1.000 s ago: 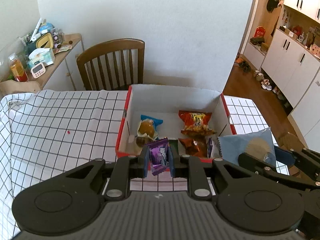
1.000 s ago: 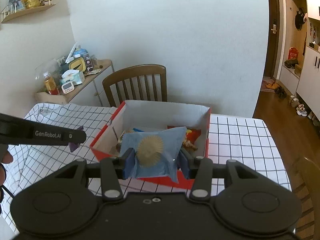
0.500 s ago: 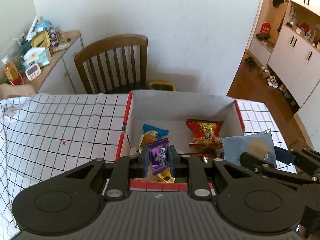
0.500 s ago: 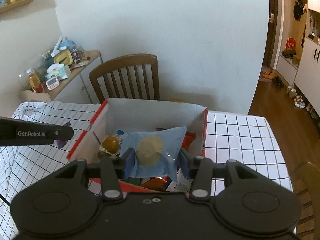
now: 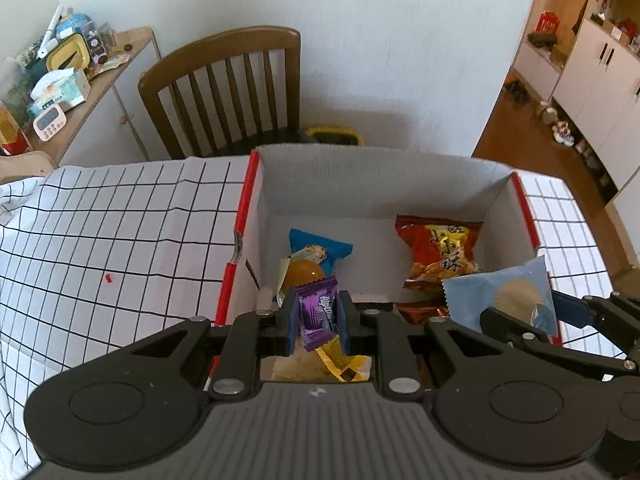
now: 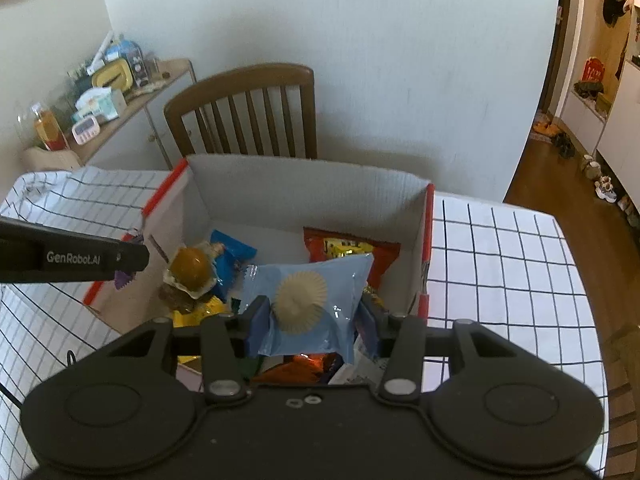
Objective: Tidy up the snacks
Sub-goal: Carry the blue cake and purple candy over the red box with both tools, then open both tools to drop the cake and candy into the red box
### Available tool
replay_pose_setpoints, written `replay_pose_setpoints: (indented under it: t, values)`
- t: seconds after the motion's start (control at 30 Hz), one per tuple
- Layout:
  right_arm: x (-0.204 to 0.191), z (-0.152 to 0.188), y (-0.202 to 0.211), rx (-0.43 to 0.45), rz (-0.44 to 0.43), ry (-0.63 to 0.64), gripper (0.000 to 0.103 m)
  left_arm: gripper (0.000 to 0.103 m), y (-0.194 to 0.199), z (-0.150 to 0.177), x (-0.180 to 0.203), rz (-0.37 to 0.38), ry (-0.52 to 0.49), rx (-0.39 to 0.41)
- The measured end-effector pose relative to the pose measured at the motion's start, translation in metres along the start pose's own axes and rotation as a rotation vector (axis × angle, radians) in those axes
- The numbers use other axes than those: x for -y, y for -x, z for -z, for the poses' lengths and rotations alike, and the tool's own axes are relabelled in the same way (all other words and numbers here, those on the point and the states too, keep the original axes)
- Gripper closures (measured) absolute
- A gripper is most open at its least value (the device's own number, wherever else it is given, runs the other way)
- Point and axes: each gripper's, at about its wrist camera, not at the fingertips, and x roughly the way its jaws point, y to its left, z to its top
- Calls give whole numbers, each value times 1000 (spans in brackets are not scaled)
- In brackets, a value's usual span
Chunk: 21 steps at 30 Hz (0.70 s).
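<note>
A bench under a white grid-patterned cloth is seen, with a wooden chair behind it. On the bench stands an open cardboard box, red outside, white inside. A red snack bag, a blue packet and a round orange snack lie inside. Above the box's near right side, a light blue packet is gripped by the right gripper, its fingers closed on its edges. A small purple candy is pinched by the left gripper over the box's near left part.
</note>
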Motion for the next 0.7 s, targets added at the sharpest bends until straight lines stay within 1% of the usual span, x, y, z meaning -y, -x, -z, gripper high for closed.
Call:
replay_pose_setpoints:
  t: [0.4, 0.6, 0.7]
  values:
    - [1, 1, -32, -65, 12, 16, 57, 84, -42, 2, 8, -5, -37, -84]
    - [0, 3, -43, -91, 20, 29, 57, 84, -54, 4, 10, -12, -40, -109]
    - [-1, 5, -47, -98, 22, 33, 57, 84, -58, 7, 10, -3, -39, -122]
